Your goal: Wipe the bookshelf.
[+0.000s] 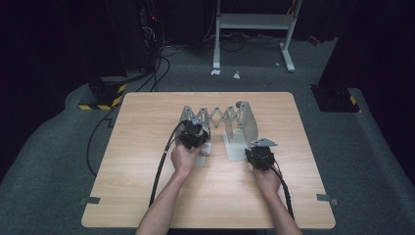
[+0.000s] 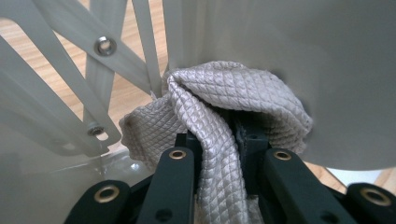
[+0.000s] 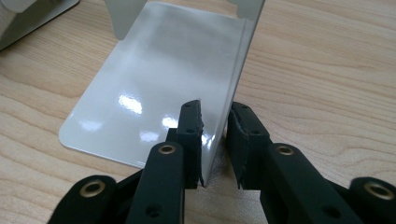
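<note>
Both forearms come in over the near edge of the bench, bare to the elbow, and angle toward its middle. The left hand (image 1: 183, 157) grips the left tool (image 1: 194, 137), reaching farther toward the far edge; its black jaws are pinched tight on a cloth (image 2: 219, 116). The right hand (image 1: 266, 178) holds the right tool (image 1: 259, 155) nearer the right edge, jaws clamped on either face of an upright plate (image 3: 238, 70). A cable trails back along each forearm.
</note>
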### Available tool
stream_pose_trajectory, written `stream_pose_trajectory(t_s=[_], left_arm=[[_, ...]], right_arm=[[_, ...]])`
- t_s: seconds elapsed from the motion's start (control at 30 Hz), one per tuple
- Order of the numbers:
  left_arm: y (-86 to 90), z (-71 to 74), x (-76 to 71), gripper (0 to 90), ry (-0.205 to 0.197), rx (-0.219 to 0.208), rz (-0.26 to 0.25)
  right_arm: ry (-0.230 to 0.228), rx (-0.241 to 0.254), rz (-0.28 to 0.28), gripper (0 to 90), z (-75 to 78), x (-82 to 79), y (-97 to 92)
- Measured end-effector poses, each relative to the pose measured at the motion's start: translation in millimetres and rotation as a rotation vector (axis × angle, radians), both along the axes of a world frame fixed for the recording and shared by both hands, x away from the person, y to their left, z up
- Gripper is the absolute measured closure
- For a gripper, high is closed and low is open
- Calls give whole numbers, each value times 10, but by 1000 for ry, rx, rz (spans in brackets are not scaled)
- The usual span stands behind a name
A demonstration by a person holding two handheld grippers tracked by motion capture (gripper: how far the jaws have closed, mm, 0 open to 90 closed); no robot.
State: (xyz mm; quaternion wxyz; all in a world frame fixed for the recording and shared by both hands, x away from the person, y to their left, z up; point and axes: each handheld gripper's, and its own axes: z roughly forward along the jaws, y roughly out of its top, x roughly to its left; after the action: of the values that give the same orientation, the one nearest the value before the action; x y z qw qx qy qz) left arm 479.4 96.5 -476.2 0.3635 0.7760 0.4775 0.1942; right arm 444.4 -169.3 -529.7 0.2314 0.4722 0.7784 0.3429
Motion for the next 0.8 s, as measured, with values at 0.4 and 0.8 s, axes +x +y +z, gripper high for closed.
stream_pose_trajectory(t_s=[0.4, 0.8], left_arm=[[-51, -196, 61, 785, 48, 14, 27], [103, -36, 89, 786, 63, -58, 89]], right_arm=[[-12, -20, 0, 751, -1, -12, 23], [-8, -13, 4, 753, -1, -11, 17]])
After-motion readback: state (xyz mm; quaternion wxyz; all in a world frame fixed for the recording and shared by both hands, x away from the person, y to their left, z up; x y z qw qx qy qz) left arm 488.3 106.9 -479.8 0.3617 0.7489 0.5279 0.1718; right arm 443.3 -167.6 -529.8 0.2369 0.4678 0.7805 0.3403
